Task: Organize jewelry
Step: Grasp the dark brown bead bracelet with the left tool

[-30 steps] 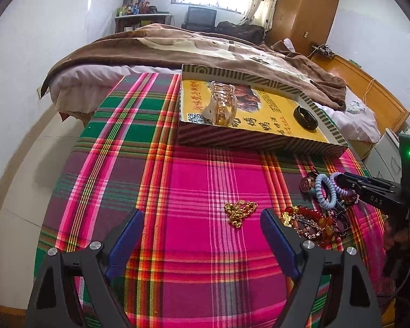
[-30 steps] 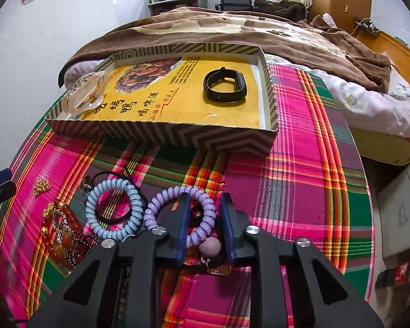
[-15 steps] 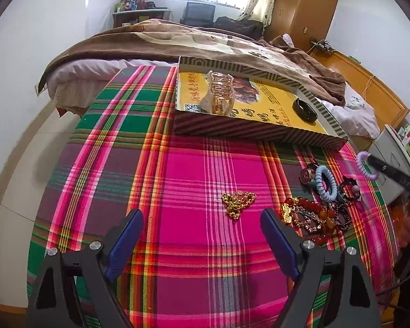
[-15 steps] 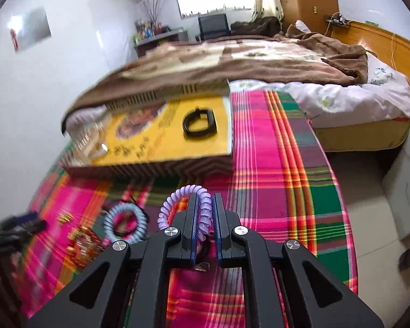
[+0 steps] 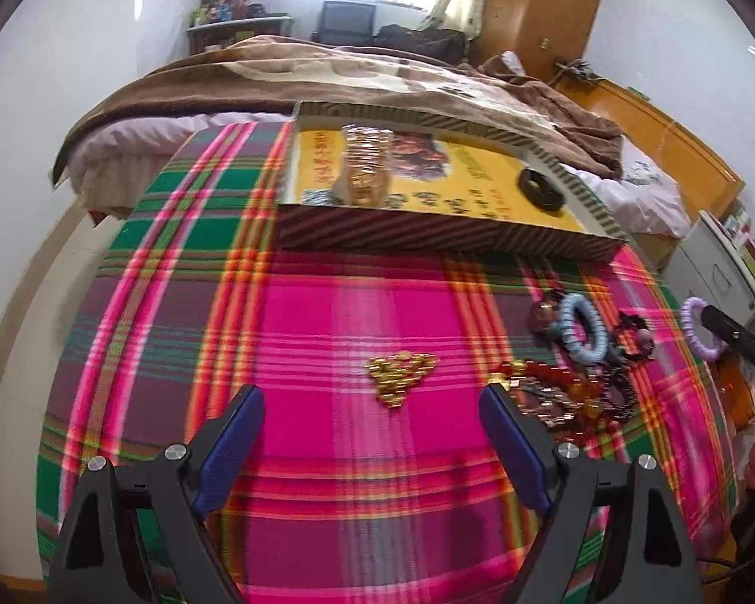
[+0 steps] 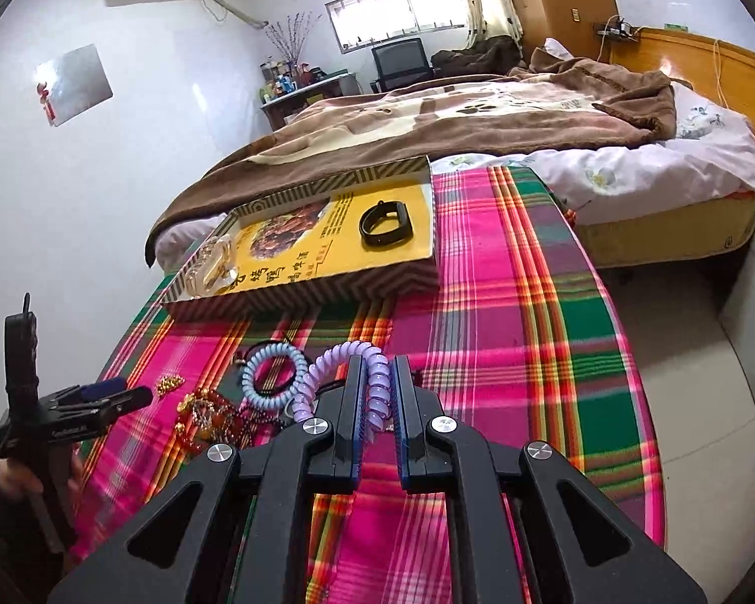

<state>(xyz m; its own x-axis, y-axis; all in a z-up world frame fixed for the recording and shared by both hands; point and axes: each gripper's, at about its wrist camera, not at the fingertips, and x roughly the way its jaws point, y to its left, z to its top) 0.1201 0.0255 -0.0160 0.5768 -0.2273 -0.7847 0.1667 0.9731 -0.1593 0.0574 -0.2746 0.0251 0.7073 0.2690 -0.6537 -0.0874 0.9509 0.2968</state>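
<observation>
My right gripper (image 6: 377,367) is shut on a purple spiral hair tie (image 6: 347,357) and holds it above the plaid cloth; the tie also shows in the left wrist view (image 5: 697,327). A yellow-bottomed box lid (image 6: 327,292) at the far side holds a black wristband (image 6: 385,224) and a clear bangle case (image 6: 211,267). A blue spiral tie (image 6: 274,375), red bead bracelets (image 6: 201,418) and a small gold chain (image 6: 168,383) lie on the cloth. My left gripper (image 5: 372,412) is open, low over the cloth, just short of the gold chain (image 5: 402,372).
The round table wears a pink, green and purple plaid cloth (image 5: 176,302). A bed with a brown blanket (image 6: 478,116) stands right behind the table. A white cabinet (image 5: 730,272) stands to the right. The left gripper shows at the left of the right wrist view (image 6: 126,395).
My right gripper closed on the purple tie and lifted it off the pile. My left gripper moved slightly forward toward the gold chain and stayed open.
</observation>
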